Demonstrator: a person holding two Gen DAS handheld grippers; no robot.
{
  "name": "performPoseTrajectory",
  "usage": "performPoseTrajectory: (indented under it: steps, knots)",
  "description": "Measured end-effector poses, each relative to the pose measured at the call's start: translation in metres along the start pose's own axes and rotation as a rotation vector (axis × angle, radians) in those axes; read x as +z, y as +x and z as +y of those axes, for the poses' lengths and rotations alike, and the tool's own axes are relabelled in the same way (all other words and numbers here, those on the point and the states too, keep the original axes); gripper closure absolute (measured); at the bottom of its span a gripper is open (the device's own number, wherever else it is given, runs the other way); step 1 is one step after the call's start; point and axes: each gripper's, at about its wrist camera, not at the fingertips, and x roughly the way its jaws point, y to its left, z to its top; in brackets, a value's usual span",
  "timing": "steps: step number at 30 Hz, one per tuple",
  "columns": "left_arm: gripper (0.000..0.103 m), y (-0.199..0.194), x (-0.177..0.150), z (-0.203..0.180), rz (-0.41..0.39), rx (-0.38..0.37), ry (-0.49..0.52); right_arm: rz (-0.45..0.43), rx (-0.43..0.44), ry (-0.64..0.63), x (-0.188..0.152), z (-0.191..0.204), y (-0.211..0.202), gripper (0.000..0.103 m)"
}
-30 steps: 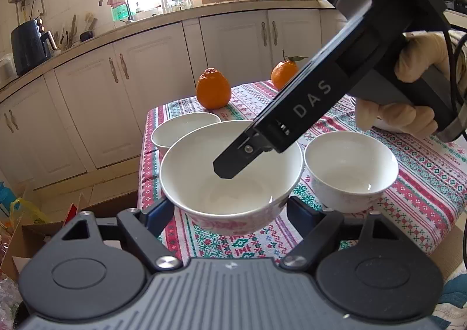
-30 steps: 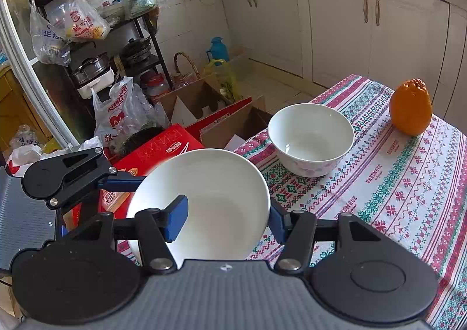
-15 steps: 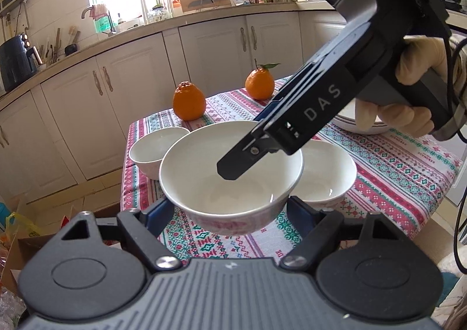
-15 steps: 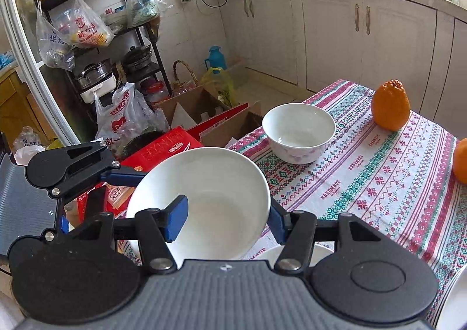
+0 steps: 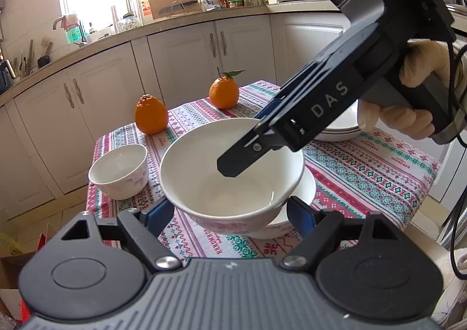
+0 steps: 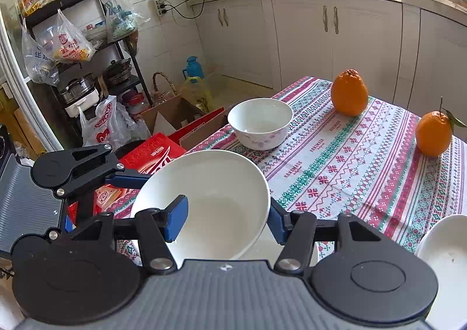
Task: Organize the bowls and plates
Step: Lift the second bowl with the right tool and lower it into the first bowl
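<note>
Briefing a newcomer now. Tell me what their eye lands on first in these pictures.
First, the large white bowl held up above the patterned tablecloth, with the left tongs around its base and the right tongs clamped on its rim. It hangs just over a second bowl. Next, two oranges at the far end and a small bowl beside them.

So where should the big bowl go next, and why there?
Probably straight down. The big bowl is gripped across its sides by the left gripper and at its rim by the right gripper, and it hangs just above another bowl on the tablecloth. Lowering it gently should nest the two into a stack.
</note>
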Motion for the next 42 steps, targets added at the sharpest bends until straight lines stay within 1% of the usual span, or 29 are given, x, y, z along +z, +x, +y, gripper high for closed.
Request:
performPoseTrajectory:
  steps: [6, 12, 24, 42]
  knots:
    - [0.019, 0.011, 0.004, -0.008, -0.004, -0.043, -0.002, -0.008, -0.031, 0.03, -0.008, -0.012, -0.01, 0.04]
    - [0.019, 0.023, 0.006, -0.012, 0.005, -0.066, 0.001, -0.007, -0.055, 0.057, -0.015, -0.022, -0.011, 0.04]
    - [0.019, 0.039, 0.002, -0.014, 0.043, -0.094, -0.028, 0.017, -0.063, 0.099, -0.025, -0.036, 0.002, 0.04]
    - [0.018, 0.046, 0.001, -0.012, 0.064, -0.116, -0.046, 0.044, -0.071, 0.094, -0.029, -0.041, 0.014, 0.039]
